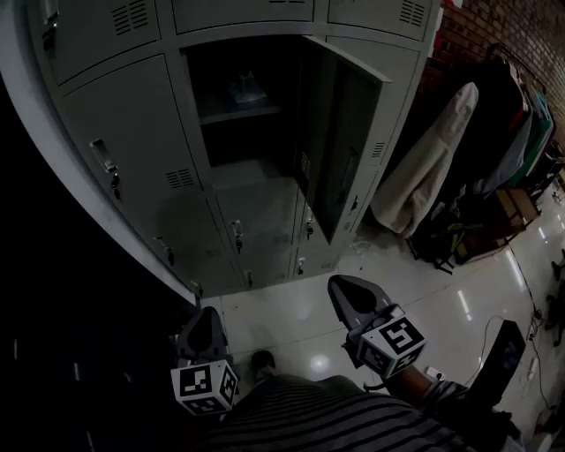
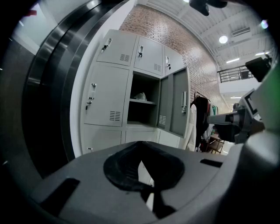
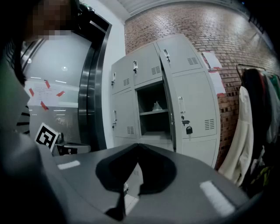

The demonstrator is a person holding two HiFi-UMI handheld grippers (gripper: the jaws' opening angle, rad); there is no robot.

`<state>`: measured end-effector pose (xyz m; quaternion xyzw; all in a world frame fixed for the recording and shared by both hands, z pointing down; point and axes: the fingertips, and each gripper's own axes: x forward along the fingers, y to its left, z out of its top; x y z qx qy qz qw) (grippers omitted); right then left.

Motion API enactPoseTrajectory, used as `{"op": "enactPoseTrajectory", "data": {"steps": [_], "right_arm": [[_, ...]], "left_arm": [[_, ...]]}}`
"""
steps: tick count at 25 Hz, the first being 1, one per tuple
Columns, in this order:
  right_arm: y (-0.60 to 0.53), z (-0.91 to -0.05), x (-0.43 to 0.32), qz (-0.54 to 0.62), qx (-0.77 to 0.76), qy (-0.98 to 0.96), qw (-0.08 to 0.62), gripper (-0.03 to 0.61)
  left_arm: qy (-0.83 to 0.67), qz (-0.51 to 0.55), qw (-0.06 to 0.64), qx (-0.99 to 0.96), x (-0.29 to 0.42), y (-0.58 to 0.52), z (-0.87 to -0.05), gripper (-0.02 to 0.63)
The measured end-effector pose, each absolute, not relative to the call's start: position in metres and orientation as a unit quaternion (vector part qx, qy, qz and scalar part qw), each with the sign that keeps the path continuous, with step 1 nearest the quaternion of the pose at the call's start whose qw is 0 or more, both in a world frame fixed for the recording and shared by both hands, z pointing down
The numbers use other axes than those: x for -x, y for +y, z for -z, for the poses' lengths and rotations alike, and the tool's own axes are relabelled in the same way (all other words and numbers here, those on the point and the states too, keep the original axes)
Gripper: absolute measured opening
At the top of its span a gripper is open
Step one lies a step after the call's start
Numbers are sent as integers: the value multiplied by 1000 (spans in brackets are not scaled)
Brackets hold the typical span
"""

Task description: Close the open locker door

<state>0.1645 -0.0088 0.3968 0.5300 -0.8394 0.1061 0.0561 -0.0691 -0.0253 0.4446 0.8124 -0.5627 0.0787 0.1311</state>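
A bank of grey lockers [image 1: 132,150] stands ahead. One middle locker [image 1: 243,115] is open, with a small pale object [image 1: 245,88] on its shelf. Its door [image 1: 340,132] is hinged on the right and swings out toward me. The door shows as a wide panel [image 2: 175,103] in the left gripper view and nearly edge-on [image 3: 169,113] in the right gripper view. My left gripper [image 1: 205,331] and right gripper [image 1: 349,296] hang low over the floor, well short of the lockers. Both are shut with nothing held, the left tips [image 2: 142,142] and the right tips [image 3: 138,145] meeting.
Coats hang on a rack [image 1: 424,168] right of the lockers, in front of a brick wall [image 1: 494,26]. A dark metal door frame [image 1: 53,221] runs along the left. A padlock [image 3: 188,129] hangs on a neighbouring locker. My shoe [image 1: 261,360] rests on the glossy floor [image 1: 300,318].
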Motion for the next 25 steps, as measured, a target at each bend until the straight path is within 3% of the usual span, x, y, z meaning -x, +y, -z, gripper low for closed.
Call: {"op": "enactPoseTrajectory", "data": {"steps": [7,16,25], "right_arm": [[-73,-401,-162,-121,-573,-810,37,2],[-103,-362,-258,-72,-658,-749,19,2],[-143,-335,-245,-35,-582,-812,27,3]], "left_arm": [[-523,-89,112,-840,80,-111,-440,3],[-503,-80,124,-852,49,-146,-436,3],[-511,-82,115,-848,30,-154,-428,3]]}}
